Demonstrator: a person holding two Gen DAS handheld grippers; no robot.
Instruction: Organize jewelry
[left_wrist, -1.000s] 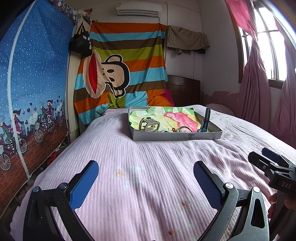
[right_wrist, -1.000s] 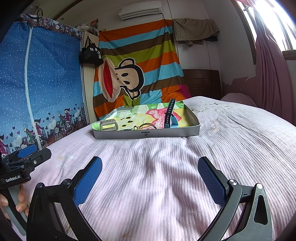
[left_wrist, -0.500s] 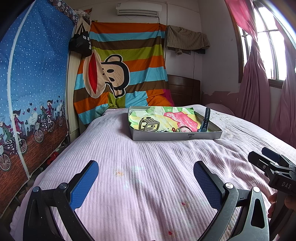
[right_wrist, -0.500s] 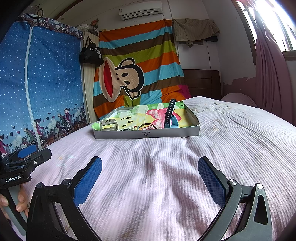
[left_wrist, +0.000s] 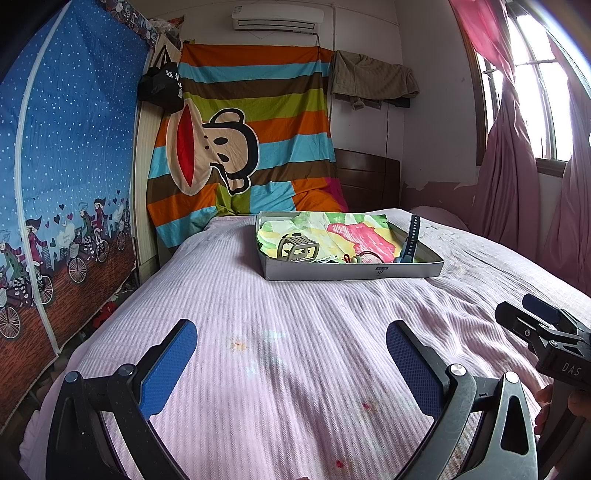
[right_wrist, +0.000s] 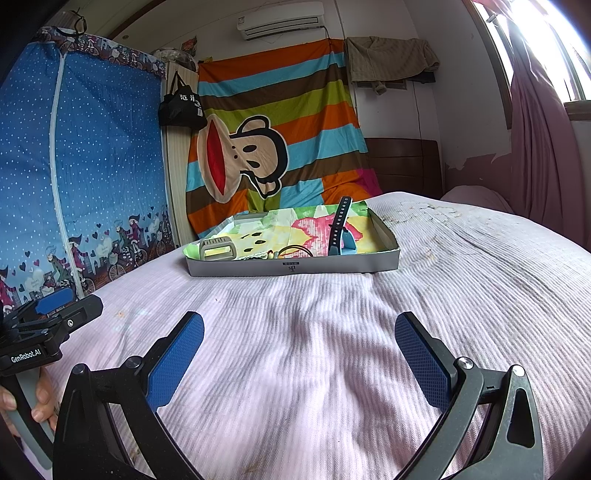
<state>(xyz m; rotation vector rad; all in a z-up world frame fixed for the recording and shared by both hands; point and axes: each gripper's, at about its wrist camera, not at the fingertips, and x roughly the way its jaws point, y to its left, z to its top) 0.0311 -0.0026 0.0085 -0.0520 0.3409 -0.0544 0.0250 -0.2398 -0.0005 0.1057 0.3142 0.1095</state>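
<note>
A shallow grey box (left_wrist: 351, 272) (right_wrist: 295, 267) lined with colourful paper lies on the pink bed ahead. In it are a grey watch-like band (left_wrist: 297, 249) (right_wrist: 217, 250), a dark blue strap (left_wrist: 410, 236) (right_wrist: 338, 229) leaning on the right wall, and small red and dark rings (left_wrist: 364, 256) (right_wrist: 293, 252). My left gripper (left_wrist: 291, 363) is open and empty, low over the bedspread, well short of the box. My right gripper (right_wrist: 300, 350) is also open and empty, beside it to the right.
The pink bedspread (left_wrist: 295, 332) fills the space between the grippers and the box. A blue fabric wardrobe (left_wrist: 66, 166) stands on the left, a striped monkey cloth (left_wrist: 240, 147) behind, and pink curtains (left_wrist: 517, 184) on the right.
</note>
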